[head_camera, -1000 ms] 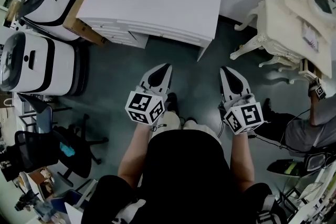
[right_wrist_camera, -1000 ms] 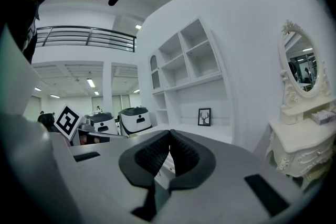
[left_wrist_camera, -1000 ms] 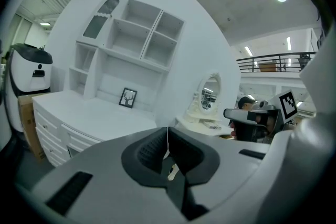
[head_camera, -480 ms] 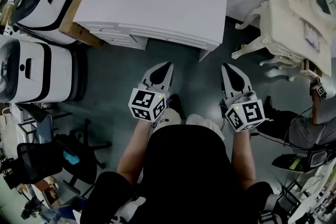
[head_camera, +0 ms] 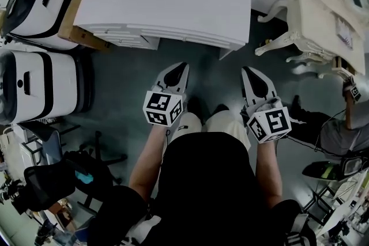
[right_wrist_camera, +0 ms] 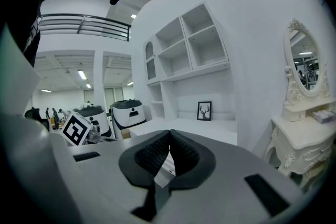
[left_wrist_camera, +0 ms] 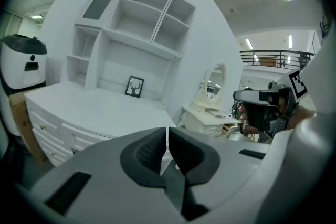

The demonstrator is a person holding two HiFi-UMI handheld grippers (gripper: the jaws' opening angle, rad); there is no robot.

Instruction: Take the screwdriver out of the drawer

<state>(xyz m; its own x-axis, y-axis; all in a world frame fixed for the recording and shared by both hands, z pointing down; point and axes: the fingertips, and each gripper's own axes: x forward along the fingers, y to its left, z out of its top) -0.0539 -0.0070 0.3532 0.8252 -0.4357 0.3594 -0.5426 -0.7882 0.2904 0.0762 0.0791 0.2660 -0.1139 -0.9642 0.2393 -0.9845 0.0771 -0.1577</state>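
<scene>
A white desk (head_camera: pixel 167 3) with closed drawers (head_camera: pixel 130 38) along its front stands ahead of me; no screwdriver shows. My left gripper (head_camera: pixel 180 66) hangs shut and empty over the floor just short of the desk's front edge. My right gripper (head_camera: pixel 249 71) is beside it, also shut and empty, near the desk's right corner. In the left gripper view the gripper (left_wrist_camera: pixel 167 131) has its tips together, with the desk top (left_wrist_camera: pixel 94 107) and drawer fronts (left_wrist_camera: pixel 50 131) beyond them. In the right gripper view the gripper (right_wrist_camera: pixel 169 135) is pinched shut in front of the desk (right_wrist_camera: pixel 194 131).
Two white-and-black machines (head_camera: pixel 40 75) and a cardboard box (head_camera: pixel 78 23) stand left of the desk. A cream dressing table (head_camera: pixel 323 20) with an oval mirror (right_wrist_camera: pixel 302 68) is at the right. A shelf unit (left_wrist_camera: pixel 134 29) and a framed picture (left_wrist_camera: pixel 135 86) sit on the desk. Another person (head_camera: pixel 340 129) sits at the far right.
Both grippers have moved forward, closer to the desk's front edge. The desk now fills more of the head view. The jaws stay shut.
</scene>
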